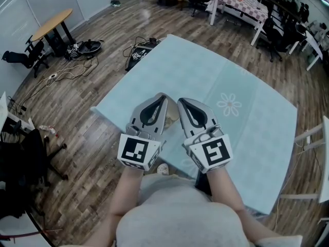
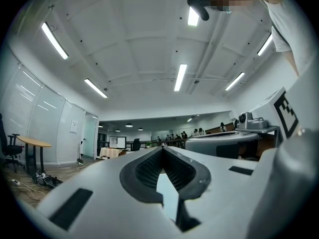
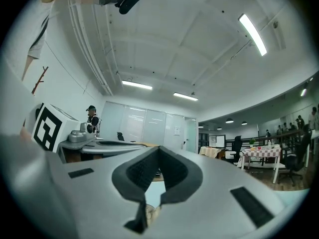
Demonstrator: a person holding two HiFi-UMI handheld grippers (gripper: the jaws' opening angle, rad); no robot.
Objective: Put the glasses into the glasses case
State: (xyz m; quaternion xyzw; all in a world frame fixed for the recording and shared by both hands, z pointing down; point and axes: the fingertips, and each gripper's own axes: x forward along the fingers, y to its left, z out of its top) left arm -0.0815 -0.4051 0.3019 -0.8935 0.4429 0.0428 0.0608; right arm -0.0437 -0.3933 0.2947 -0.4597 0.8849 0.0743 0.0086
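Neither the glasses nor a glasses case can be made out in any view. Both grippers are held side by side, pointing level, over the near left part of a light blue table. My left gripper has its jaws together with nothing between them; in the left gripper view its tips meet against the room behind. My right gripper is likewise shut and empty, its tips touching. A small tan patch shows between the two gripper bodies, too hidden to identify.
The table's near left corner lies just left of my left gripper. On the wooden floor beyond are a dark bag with cables and a round wooden table. A white chair frame stands at the table's right.
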